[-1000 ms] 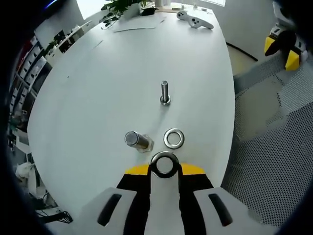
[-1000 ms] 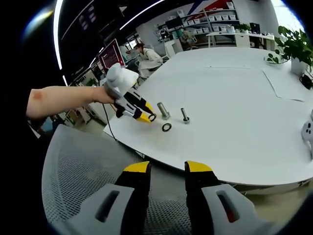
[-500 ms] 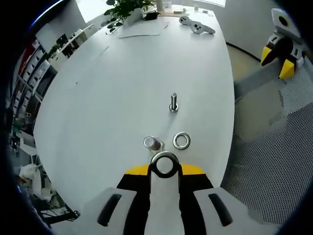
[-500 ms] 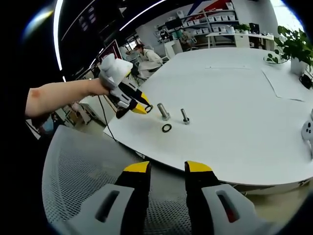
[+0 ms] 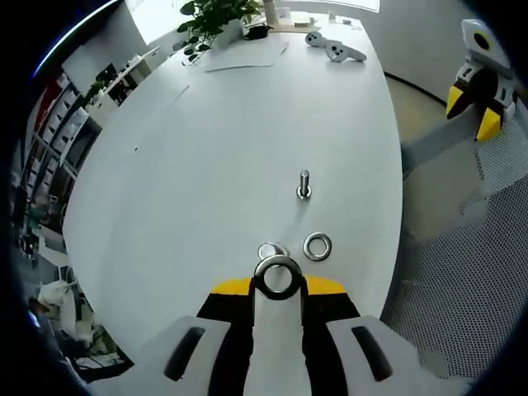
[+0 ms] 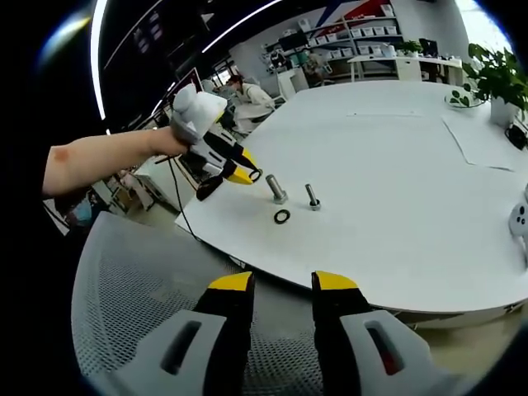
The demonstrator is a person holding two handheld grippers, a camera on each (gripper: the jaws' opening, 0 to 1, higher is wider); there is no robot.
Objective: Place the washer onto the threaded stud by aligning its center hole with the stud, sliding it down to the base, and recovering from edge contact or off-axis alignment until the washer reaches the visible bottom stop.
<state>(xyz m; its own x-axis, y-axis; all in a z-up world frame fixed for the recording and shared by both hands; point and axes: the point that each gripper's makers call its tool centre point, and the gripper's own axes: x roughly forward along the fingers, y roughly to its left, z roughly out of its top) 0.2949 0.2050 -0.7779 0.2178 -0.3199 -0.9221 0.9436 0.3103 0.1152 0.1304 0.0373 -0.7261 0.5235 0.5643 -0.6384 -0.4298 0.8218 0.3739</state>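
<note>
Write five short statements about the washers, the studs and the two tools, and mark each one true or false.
1. The left tool holds a washer at its tip. True.
2. A second washer lies flat on the white table. True.
3. The held washer already sits at the base of the small stud. False: that stud stands bare, farther up the table.
4. The right tool grips a washer. False: its jaws are apart with nothing between them.
5. The large bolt lies on its side. False: it stands upright.
</note>
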